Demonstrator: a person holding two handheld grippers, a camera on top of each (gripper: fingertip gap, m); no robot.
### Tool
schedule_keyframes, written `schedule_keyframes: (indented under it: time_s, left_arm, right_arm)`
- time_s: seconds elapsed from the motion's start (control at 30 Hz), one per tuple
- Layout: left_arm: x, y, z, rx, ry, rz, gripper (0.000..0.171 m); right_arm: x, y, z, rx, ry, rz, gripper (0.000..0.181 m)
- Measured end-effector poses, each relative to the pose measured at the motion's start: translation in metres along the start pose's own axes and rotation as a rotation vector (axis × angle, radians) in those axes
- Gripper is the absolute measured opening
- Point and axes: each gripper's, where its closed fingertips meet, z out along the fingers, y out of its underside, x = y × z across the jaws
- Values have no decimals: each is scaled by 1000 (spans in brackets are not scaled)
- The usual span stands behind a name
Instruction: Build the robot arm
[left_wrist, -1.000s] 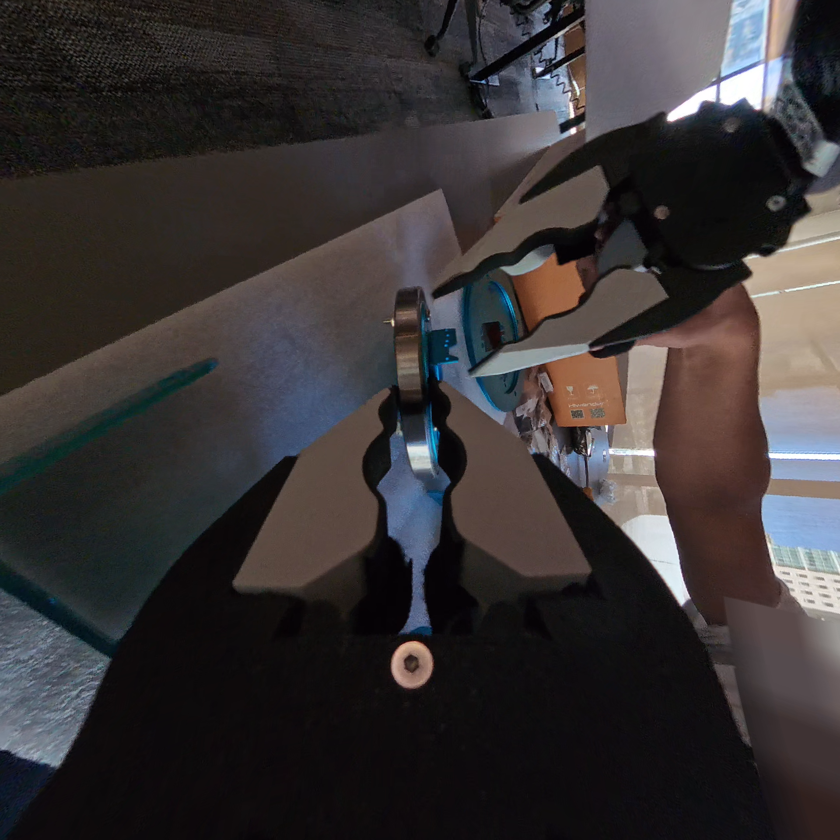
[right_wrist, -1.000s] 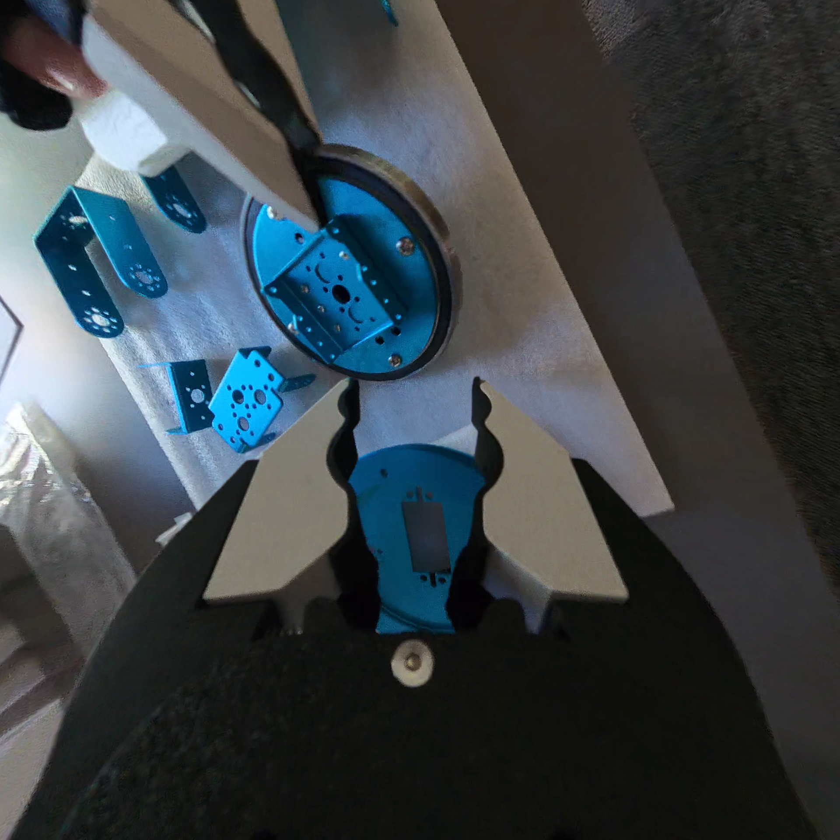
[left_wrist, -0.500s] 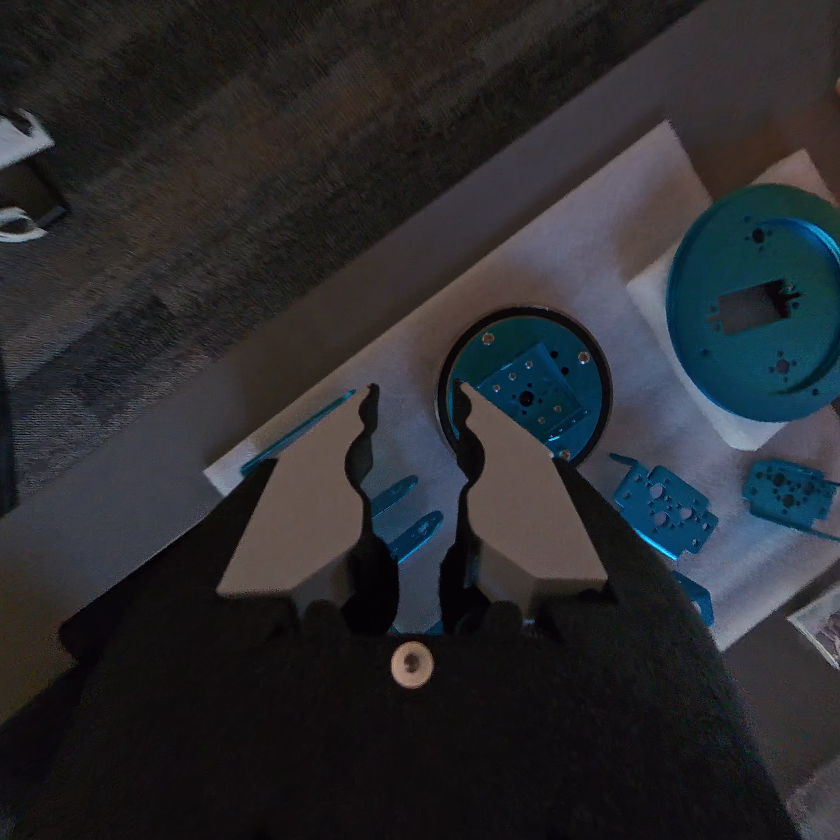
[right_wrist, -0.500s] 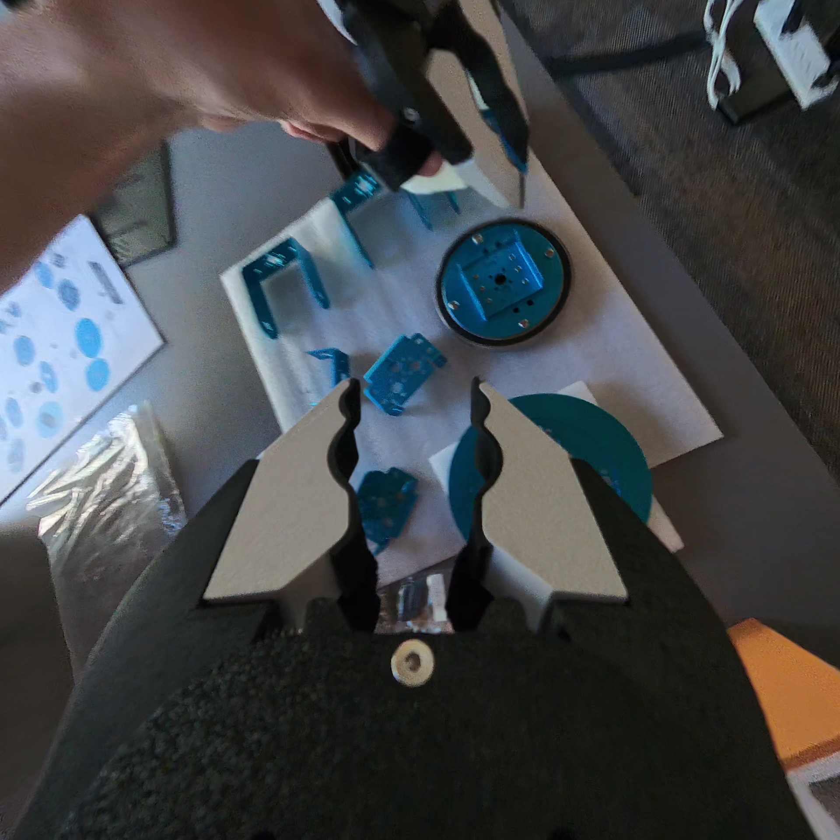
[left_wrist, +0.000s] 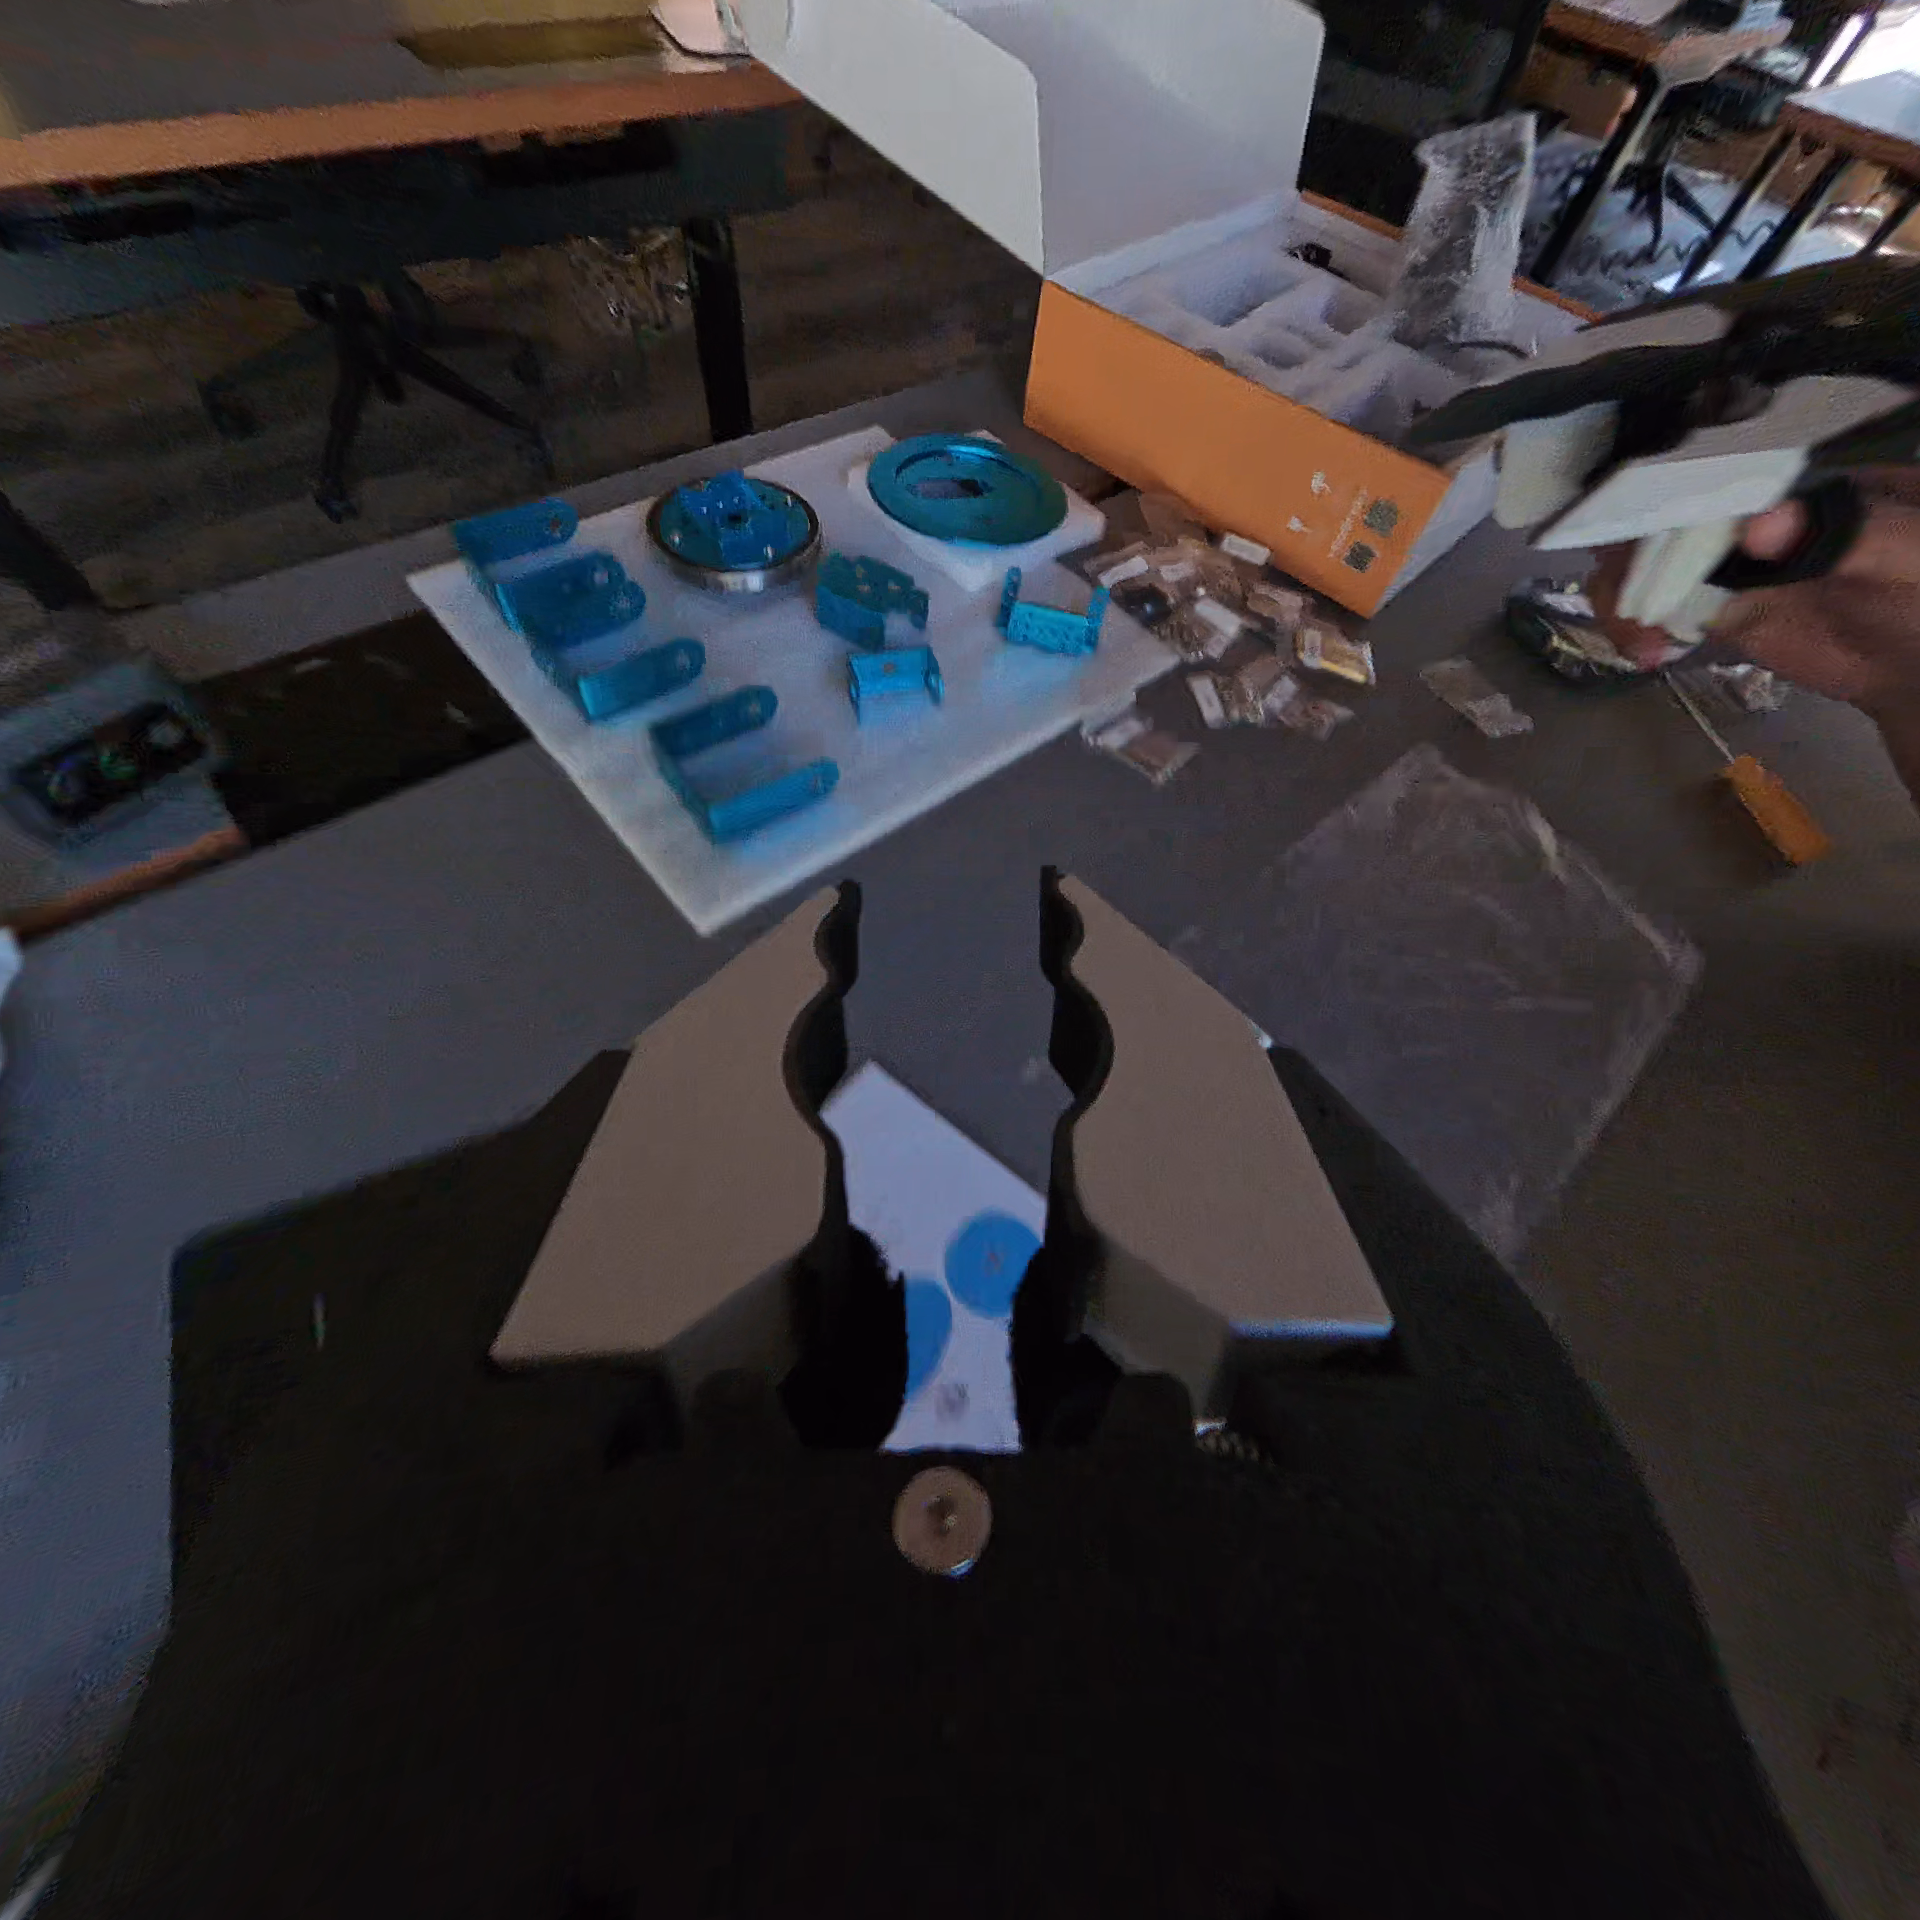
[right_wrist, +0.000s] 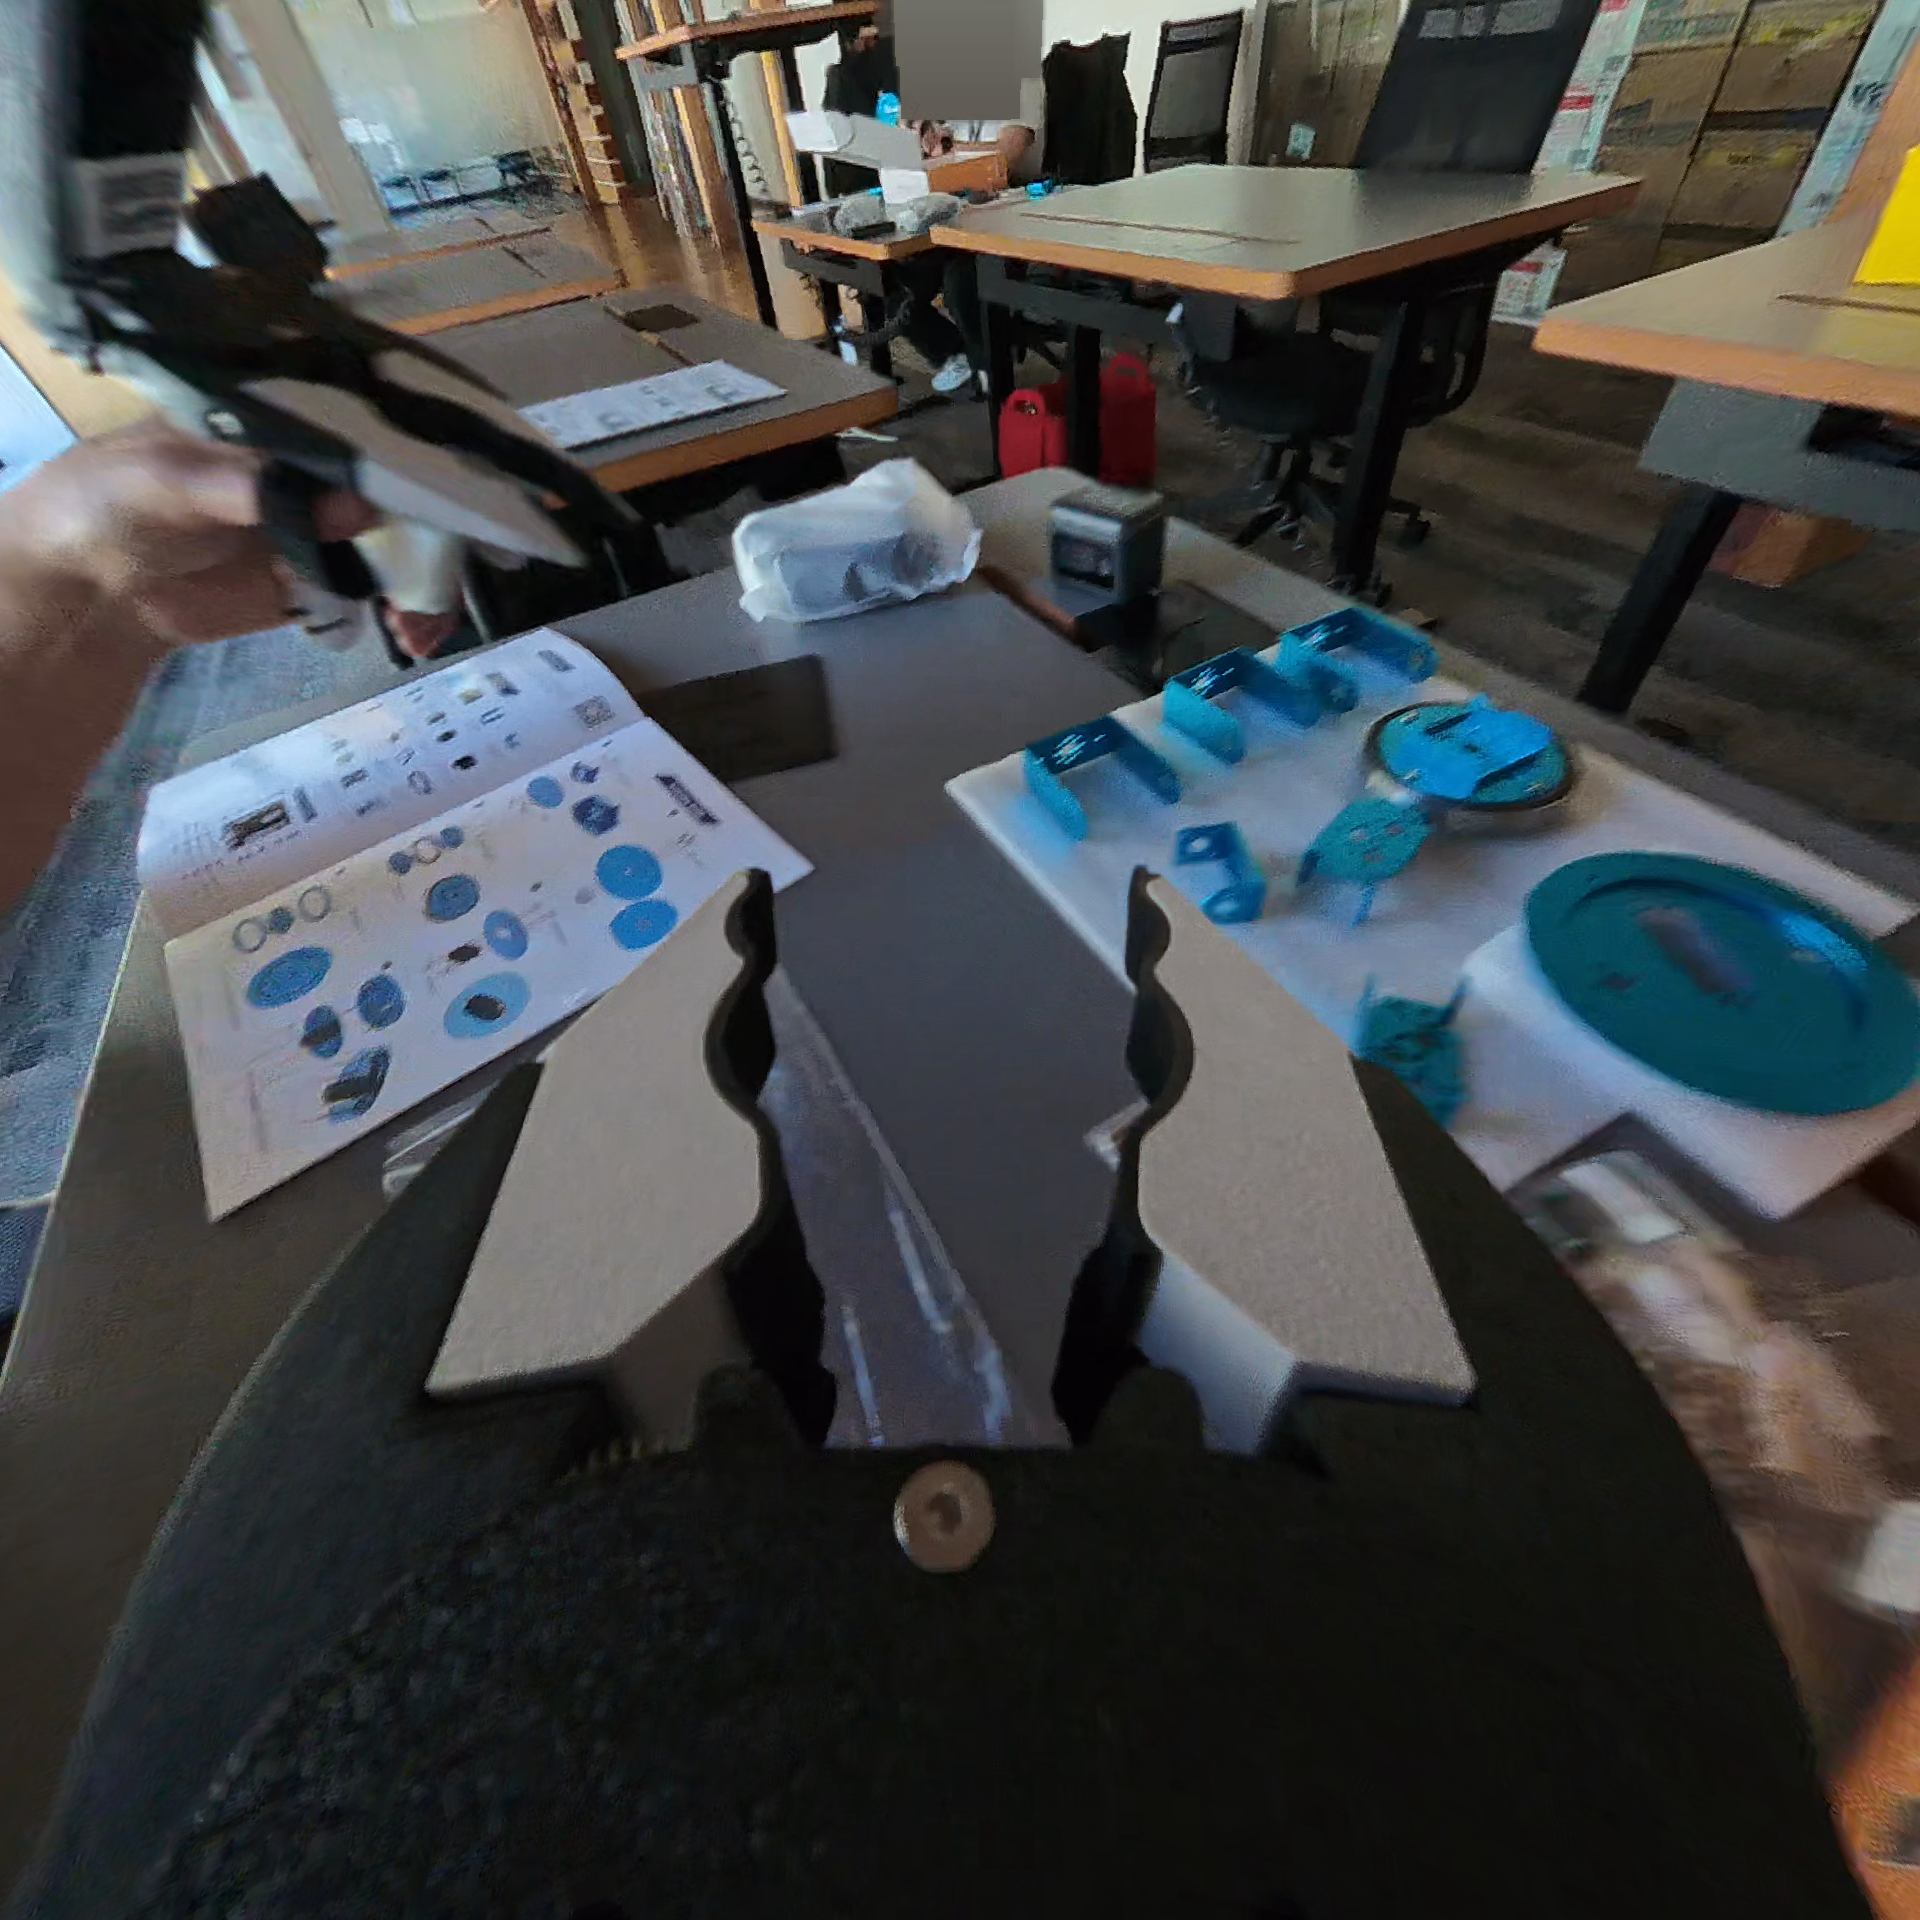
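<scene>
My left gripper (left_wrist: 948, 900) is open and empty, held above the grey table short of the white foam sheet (left_wrist: 935, 790). On that sheet lie several blue metal brackets (left_wrist: 613, 613), a steel-rimmed bearing disc with a blue bracket on it (left_wrist: 734, 530) and a teal round plate (left_wrist: 966, 490) on a white pad. My right gripper (right_wrist: 948, 885) is open and empty above the table, between an open printed booklet (right_wrist: 416, 883) and the same foam sheet (right_wrist: 1122, 831). The bearing disc (right_wrist: 1467, 761) and teal plate (right_wrist: 1725, 977) lie to its right.
An open orange box (left_wrist: 1226, 436) stands behind the sheet with small parts bags (left_wrist: 1226, 644) strewn before it. A clear plastic bag (left_wrist: 1455, 935) and an orange-handled screwdriver (left_wrist: 1766, 821) lie at right. A wrapped white bundle (right_wrist: 852, 540) sits at the table's far end. Other desks stand beyond. My hands' fingertips stand some 25 centimeters from each other.
My left gripper has let go of the bearing disc, which now lies on the sheet. Both grippers have pulled back and up from the sheet, and the right has opened wider.
</scene>
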Motion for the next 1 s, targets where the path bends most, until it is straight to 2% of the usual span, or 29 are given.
schedule_keyframes:
  time_s: [0.13, 0.23, 0.3, 0.43, 0.57, 0.77, 1.0]
  left_arm:
    - [32, 98, -90, -3, -222, 14, 34]
    - [58, 156, -120, -35, -288, -65, 33]
    - [72, 181, -125, -37, -306, -142, 34]
    - [93, 200, -113, -14, -313, -162, 34]
    - [104, 203, -103, 31, -299, -218, 34]
    - [86, 201, -102, 34, -358, -214, 33]
    - [73, 194, -88, -17, -372, -190, 34]
  right_arm:
    - [-67, 61, 29, -110, -115, 15, 68]
    - [-123, 84, 41, -151, -226, 13, 71]
    - [-146, 94, 45, -139, -266, -5, 70]
    - [-165, 107, 44, -163, -330, 81, 65]
    - [-159, 118, 46, -201, -317, 118, 61]
    - [-161, 134, 46, -267, -302, 66, 55]
    - [-154, 129, 45, -255, -275, 37, 53]
